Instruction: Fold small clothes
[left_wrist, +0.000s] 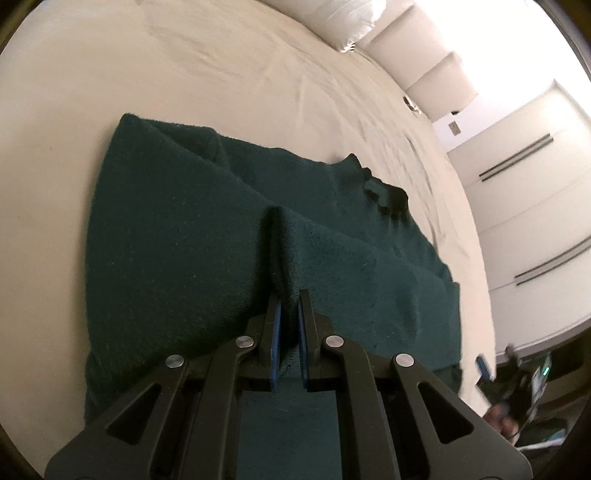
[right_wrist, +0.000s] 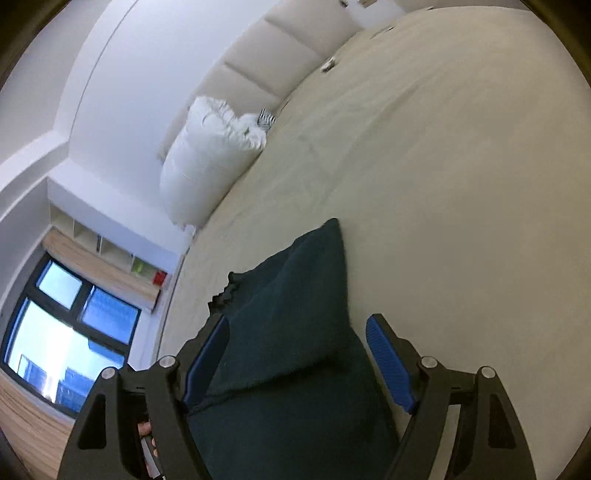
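I am pinching a raised ridge of the green sweater (left_wrist: 177, 236) lying on the bed (left_wrist: 221, 74) with my left gripper (left_wrist: 289, 306); my right gripper (right_wrist: 299, 332) is gaping wide. It looks soft and floppy; I'd grab hems.

The dark green knitted sweater (left_wrist: 177, 229) is one plain colour all over, its ruffled collar (left_wrist: 384, 192) darker, almost black. The beige bed sheet (left_wrist: 221, 66) under it is plain. Both the black left gripper (left_wrist: 289, 310) and the black right gripper (right_wrist: 295, 332) carry bright blue ribbed pads (right_wrist: 388, 362) and silver pivot pins (left_wrist: 245, 341). A white puffy bundle of bedding (right_wrist: 210, 155) leans on a cream padded headboard (right_wrist: 280, 48). A red box (right_wrist: 160, 277) and a lime green box (right_wrist: 138, 266) sit on a pale wood shelf (right_wrist: 99, 266).
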